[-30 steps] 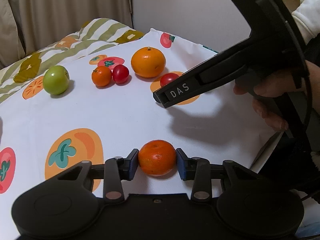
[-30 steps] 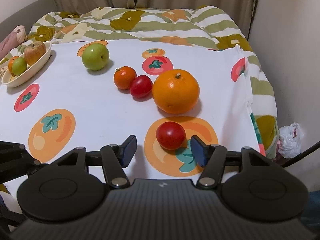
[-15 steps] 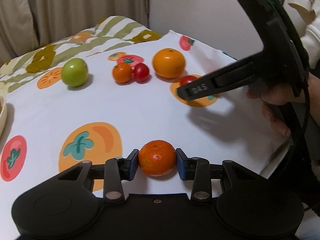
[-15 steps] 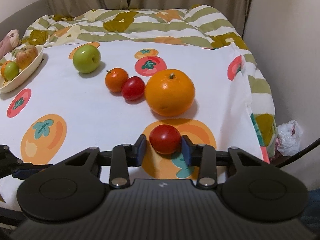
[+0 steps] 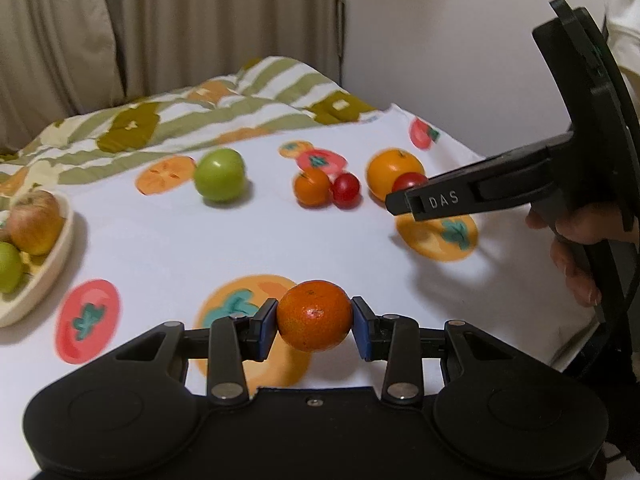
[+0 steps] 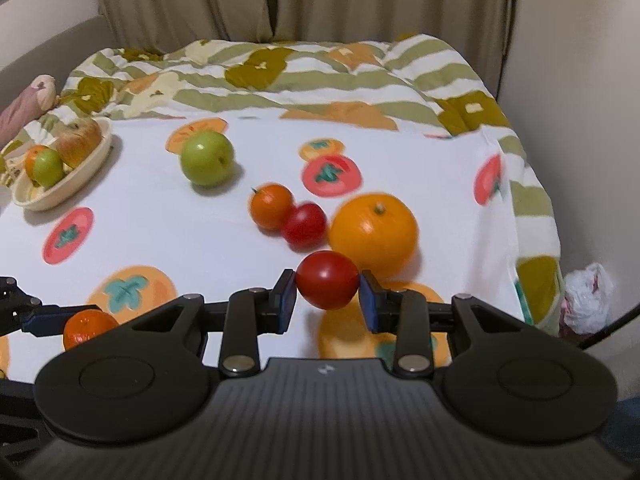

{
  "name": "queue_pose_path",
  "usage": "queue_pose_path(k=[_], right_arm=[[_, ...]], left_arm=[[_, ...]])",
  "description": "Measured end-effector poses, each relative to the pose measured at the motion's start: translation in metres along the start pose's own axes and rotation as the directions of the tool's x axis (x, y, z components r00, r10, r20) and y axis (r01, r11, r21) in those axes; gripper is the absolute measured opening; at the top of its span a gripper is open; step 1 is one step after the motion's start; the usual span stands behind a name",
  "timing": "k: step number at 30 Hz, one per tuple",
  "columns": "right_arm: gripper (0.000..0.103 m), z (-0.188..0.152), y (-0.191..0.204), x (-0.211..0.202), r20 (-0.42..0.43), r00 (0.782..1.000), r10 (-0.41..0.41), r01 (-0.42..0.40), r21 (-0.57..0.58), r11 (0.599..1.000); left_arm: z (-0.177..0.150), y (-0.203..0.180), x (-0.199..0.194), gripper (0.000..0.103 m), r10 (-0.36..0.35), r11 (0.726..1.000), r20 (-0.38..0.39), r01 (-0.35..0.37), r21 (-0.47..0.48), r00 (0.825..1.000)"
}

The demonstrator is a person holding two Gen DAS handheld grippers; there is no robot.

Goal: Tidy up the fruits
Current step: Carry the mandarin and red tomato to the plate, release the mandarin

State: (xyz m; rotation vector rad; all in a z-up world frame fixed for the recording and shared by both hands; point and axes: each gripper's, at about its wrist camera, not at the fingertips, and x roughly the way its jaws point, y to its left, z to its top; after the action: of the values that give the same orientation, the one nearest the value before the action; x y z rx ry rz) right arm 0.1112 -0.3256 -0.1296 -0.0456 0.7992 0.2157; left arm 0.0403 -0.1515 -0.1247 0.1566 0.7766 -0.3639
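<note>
My left gripper is shut on a small mandarin, held above the fruit-print cloth. My right gripper is shut on a red tomato, lifted just off the cloth in front of the big orange. In the left wrist view the right gripper comes in from the right with the tomato at its tip. On the cloth lie a green apple, a small orange tomato and a second red tomato. A cream bowl at the left holds several fruits.
The cloth's right edge drops off beside a wall, with a white plastic bag on the floor below. A striped blanket is bunched behind the cloth, before curtains. A person's hand grips the right tool's handle.
The right gripper's jaws shut on the red tomato and lifted it off the cloth. The left gripper rose and swung left with the mandarin, bringing the bowl into its view.
</note>
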Motion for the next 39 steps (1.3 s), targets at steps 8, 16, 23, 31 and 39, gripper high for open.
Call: queue_pose_path(k=[8,16,23,31,39], right_arm=[[0.049,0.032,0.035,-0.016,0.036,0.997,0.07,-0.069,-0.036,0.997],[0.049,0.068,0.087,-0.019,0.058,0.987,0.153,-0.148,-0.072,0.986],[0.049,0.096,0.142,-0.016,0.063,0.975,0.213,-0.206,-0.108,0.973],[0.049,0.116,0.204,0.003,0.042,0.969,0.241,-0.235,-0.115,0.965],[0.049,0.12,0.253,0.036,0.0,0.976,0.219,-0.218,-0.094,0.971]], left_arm=[[0.013,0.032,-0.034,0.042,0.086,0.995,0.061,-0.083,-0.051,0.994],[0.025,0.087,-0.066,0.042,0.209,0.974,0.099,-0.198,-0.114,0.973],[0.03,0.144,-0.086,0.042,0.291,0.949,0.105,-0.273,-0.16,0.951],[0.029,0.209,-0.091,0.042,0.322,0.937,0.083,-0.306,-0.167,0.943],[0.02,0.265,-0.069,0.042,0.292,0.95,0.045,-0.284,-0.131,0.955]])
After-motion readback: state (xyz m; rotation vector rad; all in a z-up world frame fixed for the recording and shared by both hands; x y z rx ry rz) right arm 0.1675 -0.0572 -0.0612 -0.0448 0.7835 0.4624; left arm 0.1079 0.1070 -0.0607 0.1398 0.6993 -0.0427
